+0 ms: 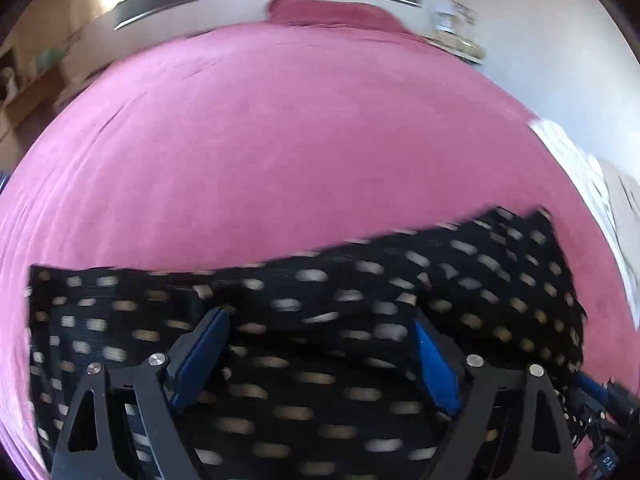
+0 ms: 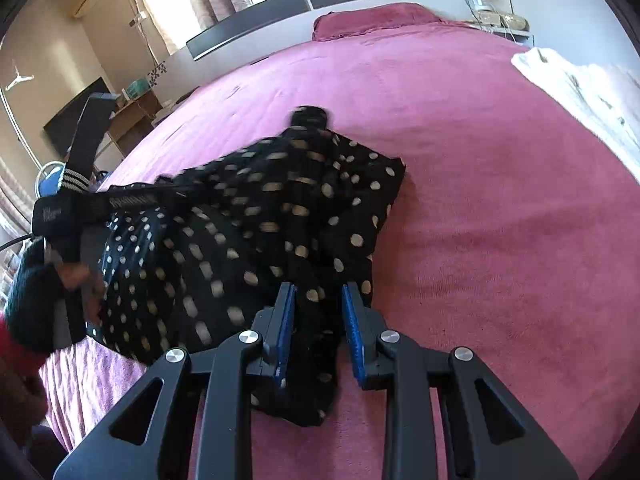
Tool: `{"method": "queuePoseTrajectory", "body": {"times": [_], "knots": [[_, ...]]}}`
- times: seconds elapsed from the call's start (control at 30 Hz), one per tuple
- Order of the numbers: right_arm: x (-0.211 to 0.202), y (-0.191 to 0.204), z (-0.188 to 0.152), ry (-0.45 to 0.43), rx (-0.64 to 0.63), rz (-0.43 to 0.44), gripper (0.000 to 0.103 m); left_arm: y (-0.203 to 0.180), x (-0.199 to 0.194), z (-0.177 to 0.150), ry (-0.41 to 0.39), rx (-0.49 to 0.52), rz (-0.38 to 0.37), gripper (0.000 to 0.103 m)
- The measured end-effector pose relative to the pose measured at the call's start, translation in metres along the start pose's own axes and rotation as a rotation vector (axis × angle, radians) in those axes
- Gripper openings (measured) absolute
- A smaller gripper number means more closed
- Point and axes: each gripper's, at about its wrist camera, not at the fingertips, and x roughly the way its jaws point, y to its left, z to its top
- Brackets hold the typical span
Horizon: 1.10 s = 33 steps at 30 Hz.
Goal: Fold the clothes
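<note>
Already the black polka-dot garment [image 2: 256, 232] is lying bunched at lower left of the pink bedspread [image 2: 500, 220], open bedding spreading to its right. Left gripper [image 1: 320, 344] is hovering above the fabric, jaws spread wide. Right gripper [image 2: 318, 328] is angling downward, jaws parted, straddling the garment's edge without clamping.

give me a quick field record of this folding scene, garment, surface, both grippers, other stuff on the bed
garment: black polka-dot garment, bunched, lying on the bed
surface: pink bedspread
left gripper: jaws wide apart above the garment, nothing pinched
right gripper: jaws part open, a fold of the garment between them, pads not pressing it
other cloth: white patterned cloth at the bed's right edge
pillow: pink pillow at the headboard
</note>
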Motion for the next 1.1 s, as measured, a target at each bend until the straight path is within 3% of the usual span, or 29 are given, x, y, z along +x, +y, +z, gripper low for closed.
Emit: {"method": "queuePoseTrajectory", "body": {"times": [0.1,0.23,0.37,0.43,0.5,0.57,0.63,0.7,0.8,0.9,0.93,0.97,1.0,1.1], "knots": [[0.001,-0.002,-0.002,-0.004,0.003,0.004,0.028,0.008,-0.015,0.000,-0.026,-0.024,-0.098,0.090],[-0.001,-0.003,-0.005,-0.015,0.000,-0.010,0.028,-0.036,-0.044,-0.002,-0.112,0.052,-0.191,0.088],[-0.008,-0.001,-0.005,-0.048,-0.027,-0.114,0.033,-0.091,0.001,-0.001,0.053,0.161,-0.118,0.088],[-0.015,0.000,-0.003,-0.082,-0.038,-0.158,0.033,-0.092,0.016,-0.002,0.068,0.138,-0.057,0.089],[-0.025,0.002,-0.002,-0.124,-0.052,-0.192,0.033,-0.081,0.004,0.000,0.018,0.060,-0.057,0.088],[-0.032,0.002,0.000,-0.148,-0.055,-0.186,0.035,-0.071,-0.026,-0.002,-0.080,0.001,-0.123,0.088],[-0.034,0.004,0.001,-0.152,-0.062,-0.146,0.035,-0.070,-0.039,-0.003,-0.109,0.009,-0.153,0.088],[-0.032,0.008,0.003,-0.154,-0.078,-0.117,0.035,-0.078,-0.034,-0.003,-0.060,0.043,-0.203,0.088],[-0.016,0.019,0.012,-0.129,-0.140,-0.115,0.035,-0.104,-0.014,-0.002,0.004,0.107,-0.210,0.088],[0.011,0.027,0.017,-0.072,-0.233,-0.244,0.036,-0.131,0.020,0.009,0.053,0.190,-0.181,0.088],[0.018,0.024,0.019,-0.055,-0.224,-0.284,0.038,-0.136,0.026,0.011,0.054,0.216,-0.162,0.088],[0.019,0.017,0.021,-0.053,-0.188,-0.295,0.050,-0.138,0.026,0.013,0.047,0.218,-0.166,0.088],[0.014,0.009,0.024,-0.075,-0.138,-0.303,0.055,-0.138,0.026,0.016,0.039,0.218,-0.172,0.088],[-0.009,0.014,0.033,-0.172,-0.128,-0.277,0.056,-0.119,0.004,0.018,-0.038,0.180,-0.202,0.088]]}}
